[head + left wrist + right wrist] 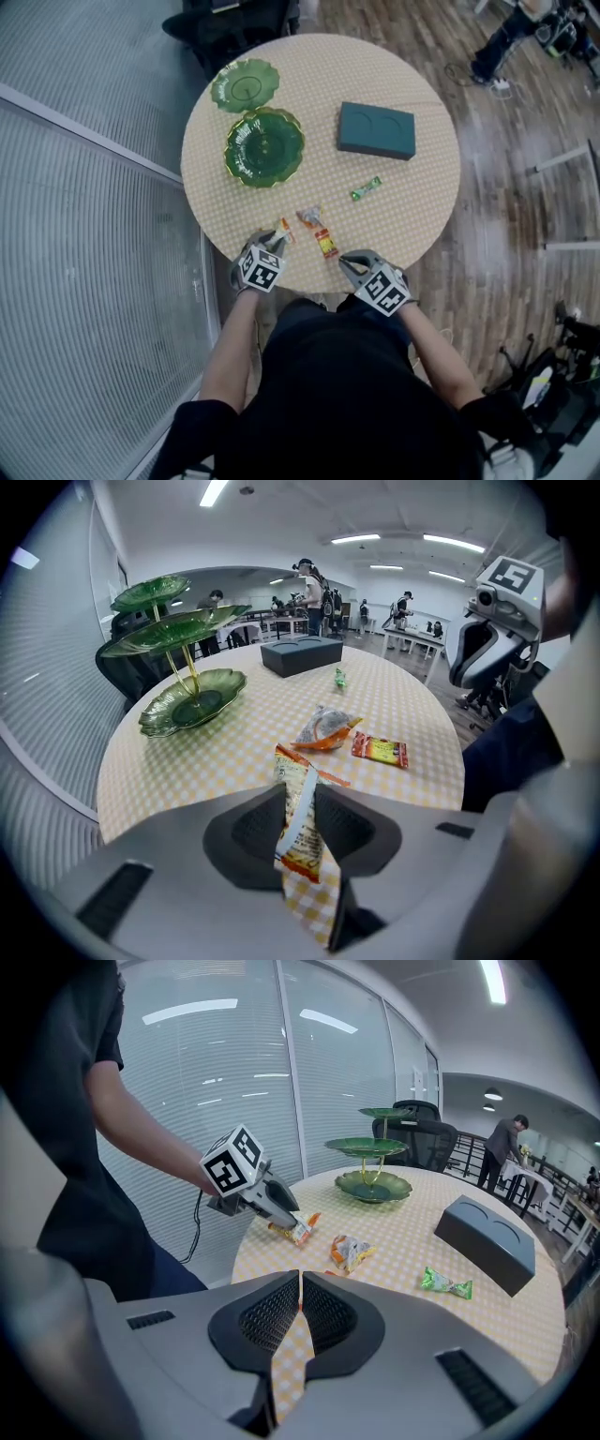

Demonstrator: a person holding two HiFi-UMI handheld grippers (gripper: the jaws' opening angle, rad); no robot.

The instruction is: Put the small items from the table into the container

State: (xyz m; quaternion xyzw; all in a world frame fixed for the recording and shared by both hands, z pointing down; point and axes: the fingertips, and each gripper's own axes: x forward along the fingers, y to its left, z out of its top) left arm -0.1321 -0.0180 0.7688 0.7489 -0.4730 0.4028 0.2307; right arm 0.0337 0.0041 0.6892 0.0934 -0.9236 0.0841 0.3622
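The left gripper (298, 791) pinches an orange snack packet (304, 850) between its pads at the near edge of the table (422, 206). The packet's print is too blurred to read. The right gripper (299, 1297) has its jaws nearly together, holding nothing. A crumpled wrapper (309, 217), red packet (326, 246) and green sweet (366, 188) lie loose, well short of the teal box (376, 130).

Taking the table's (417, 202) far edge as twelve o'clock, the tiered stand (264, 147) stands at ten and the box (376, 130) at one. The wrapped sweet (366, 188) lies at four. Near six lie the crumpled packet (308, 217) and, closer to the rim, the flat sachet (326, 245). At seven the long sachet (284, 229) sits between the left gripper's (274, 242) jaws; the right gripper (349, 263) hangs at five.
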